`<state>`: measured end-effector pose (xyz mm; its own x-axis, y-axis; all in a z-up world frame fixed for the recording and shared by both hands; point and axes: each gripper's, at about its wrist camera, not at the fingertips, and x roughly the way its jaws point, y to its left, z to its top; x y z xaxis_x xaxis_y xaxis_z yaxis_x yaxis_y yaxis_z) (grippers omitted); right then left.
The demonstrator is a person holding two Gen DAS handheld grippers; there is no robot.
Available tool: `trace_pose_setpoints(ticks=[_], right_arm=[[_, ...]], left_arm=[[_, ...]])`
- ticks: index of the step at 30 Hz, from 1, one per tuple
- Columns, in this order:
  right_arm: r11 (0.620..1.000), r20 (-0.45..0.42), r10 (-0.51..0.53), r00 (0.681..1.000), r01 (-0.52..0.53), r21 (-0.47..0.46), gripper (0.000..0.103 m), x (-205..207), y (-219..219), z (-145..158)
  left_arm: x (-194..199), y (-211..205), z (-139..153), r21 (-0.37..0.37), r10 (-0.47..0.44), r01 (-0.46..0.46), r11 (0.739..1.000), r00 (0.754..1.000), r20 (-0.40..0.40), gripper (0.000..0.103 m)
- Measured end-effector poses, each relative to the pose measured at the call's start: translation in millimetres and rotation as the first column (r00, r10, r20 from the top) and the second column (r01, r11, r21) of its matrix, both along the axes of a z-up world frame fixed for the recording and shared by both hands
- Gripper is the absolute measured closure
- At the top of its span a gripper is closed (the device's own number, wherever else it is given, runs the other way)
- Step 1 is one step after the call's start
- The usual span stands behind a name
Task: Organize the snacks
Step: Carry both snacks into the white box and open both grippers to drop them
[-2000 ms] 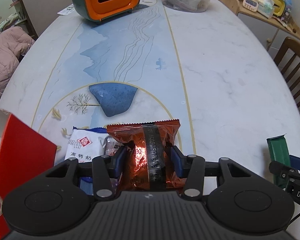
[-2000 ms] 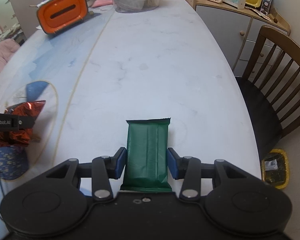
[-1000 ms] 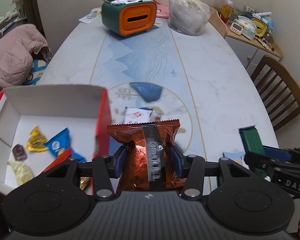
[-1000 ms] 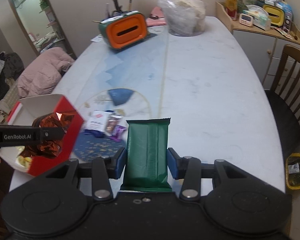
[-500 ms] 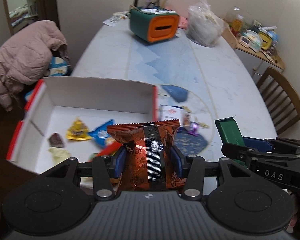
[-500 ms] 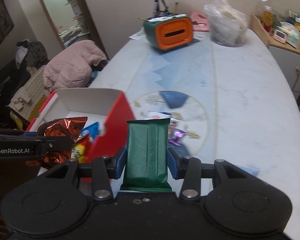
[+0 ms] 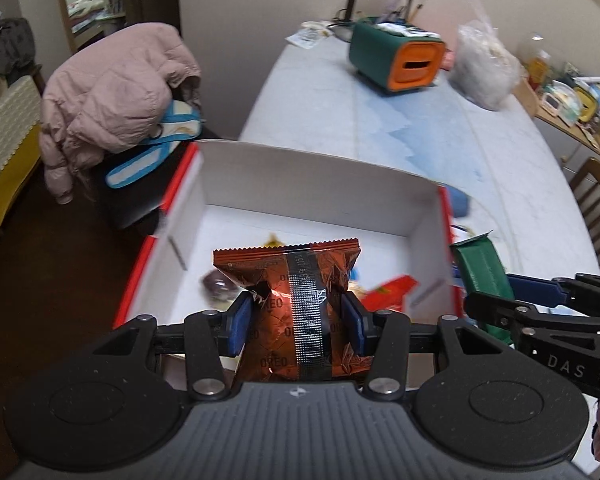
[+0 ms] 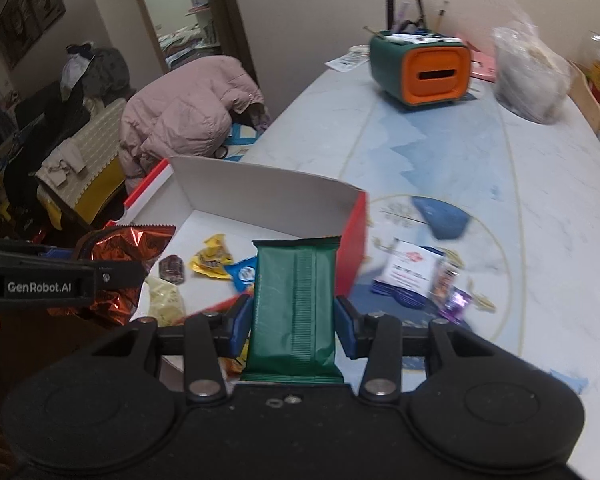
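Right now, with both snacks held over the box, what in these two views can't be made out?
- Box near wall: left wrist view, hidden behind the left gripper.
- Dark wrapped candy: left wrist view, motion-blurred, label unreadable.
- Snacks under the green bar: right wrist view, covered by the bar and right gripper.
- White packet on the table: right wrist view, print blurred.
- Orange Oreo pack lower end: cut off by the gripper body.
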<state>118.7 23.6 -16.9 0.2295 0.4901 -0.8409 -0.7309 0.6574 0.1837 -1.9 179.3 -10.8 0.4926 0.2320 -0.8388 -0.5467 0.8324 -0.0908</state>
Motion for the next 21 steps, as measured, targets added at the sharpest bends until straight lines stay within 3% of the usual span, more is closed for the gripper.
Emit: trace_pose_setpoints(ticks=[9, 21], right_arm=[[0.998, 0.032, 0.045, 0.999, -0.043, -0.048, 0.061, 3.9, 56.5, -14.1], [0.985, 0.049, 0.074, 0.996, -0.065, -0.157, 0.061, 17.7, 106.1, -58.0]], left_arm=[[13.7, 48.4, -17.5, 0.019, 0.036, -0.035, 0.999, 0.997, -0.062, 0.056], [56.9, 70.3, -42.6, 0.073, -0.026, 0.038, 0.997, 0.989, -0.148, 0.056]])
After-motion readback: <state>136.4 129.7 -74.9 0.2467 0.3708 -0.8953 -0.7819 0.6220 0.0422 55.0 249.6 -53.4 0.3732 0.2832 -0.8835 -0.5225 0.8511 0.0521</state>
